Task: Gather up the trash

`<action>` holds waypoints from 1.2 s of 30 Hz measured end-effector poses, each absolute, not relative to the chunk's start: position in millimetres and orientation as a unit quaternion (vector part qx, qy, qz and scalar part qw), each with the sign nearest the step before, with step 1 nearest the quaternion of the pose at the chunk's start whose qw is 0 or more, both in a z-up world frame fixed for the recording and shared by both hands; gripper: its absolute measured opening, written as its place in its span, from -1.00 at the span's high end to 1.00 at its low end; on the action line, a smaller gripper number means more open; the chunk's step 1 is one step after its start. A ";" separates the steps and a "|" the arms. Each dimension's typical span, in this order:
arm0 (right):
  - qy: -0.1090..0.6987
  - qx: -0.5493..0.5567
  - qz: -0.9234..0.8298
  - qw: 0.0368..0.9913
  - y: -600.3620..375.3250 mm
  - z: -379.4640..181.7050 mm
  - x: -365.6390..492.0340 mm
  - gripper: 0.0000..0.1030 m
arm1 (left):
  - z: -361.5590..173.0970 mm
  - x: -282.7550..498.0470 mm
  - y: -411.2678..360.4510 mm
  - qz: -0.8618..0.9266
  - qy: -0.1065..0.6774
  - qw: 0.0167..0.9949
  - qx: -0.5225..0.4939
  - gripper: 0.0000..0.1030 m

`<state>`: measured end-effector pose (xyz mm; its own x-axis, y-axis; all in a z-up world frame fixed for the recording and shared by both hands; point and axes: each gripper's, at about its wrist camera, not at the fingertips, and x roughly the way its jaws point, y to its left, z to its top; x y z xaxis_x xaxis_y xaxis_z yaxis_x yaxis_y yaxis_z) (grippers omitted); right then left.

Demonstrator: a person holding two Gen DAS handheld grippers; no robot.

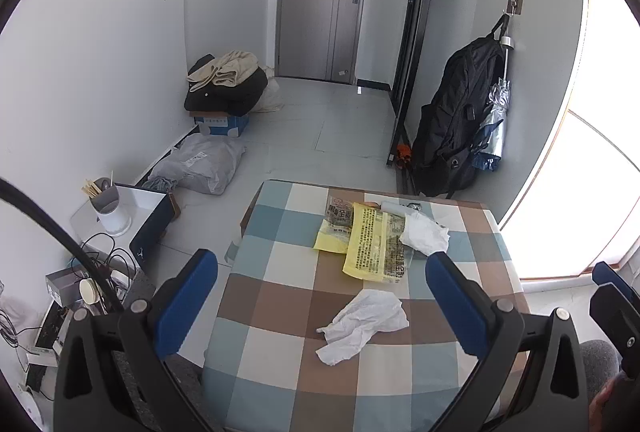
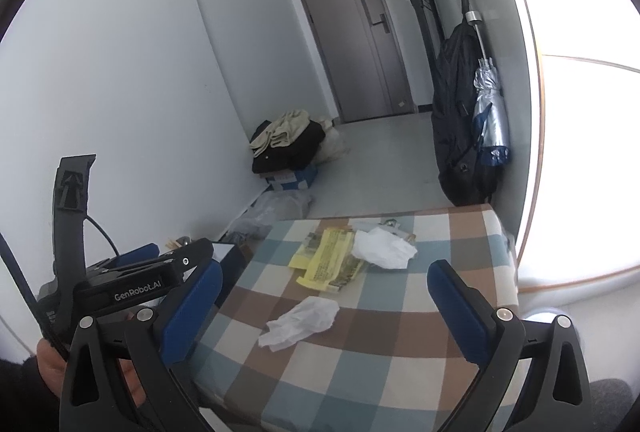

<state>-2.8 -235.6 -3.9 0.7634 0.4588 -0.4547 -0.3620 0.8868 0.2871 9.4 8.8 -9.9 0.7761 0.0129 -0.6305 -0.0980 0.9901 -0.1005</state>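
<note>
A: Looking down your left gripper (image 1: 320,296), the near tissue (image 1: 362,324) sits dead between the spread jaws, at about 12 o'clock and a little ahead of the tips. Nothing is held.

B: And its lie?

A: Long axis runs roughly from 7 to 1 o'clock across the checked worktop (image 1: 280,392).

B: The right side?

A: Your right gripper (image 2: 324,304) is also released and empty; from there the tissue (image 2: 300,322) lies toward 11 o'clock. I judge the left nearer and better lined up.

B: The rest?

A: Yellow wrappers (image 1: 366,244) and a second tissue (image 1: 426,238) lie farther off at 12 to 1 o'clock.
</note>
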 end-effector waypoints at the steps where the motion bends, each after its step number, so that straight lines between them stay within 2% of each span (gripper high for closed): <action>1: 0.266 0.093 0.219 0.934 -236.0 -3.7 -2.3 -1.00 | -10.8 10.3 9.6 0.027 0.337 0.939 -0.067 -0.98; 11: 0.268 0.104 0.214 0.933 -239.7 -4.0 -0.4 -1.00 | -10.0 7.2 9.8 0.041 0.320 0.945 -0.057 -0.98; 36: 0.286 0.130 0.198 0.929 -247.3 -14.4 7.5 -1.00 | -21.2 23.4 -0.1 -0.009 0.366 0.929 -0.042 -0.98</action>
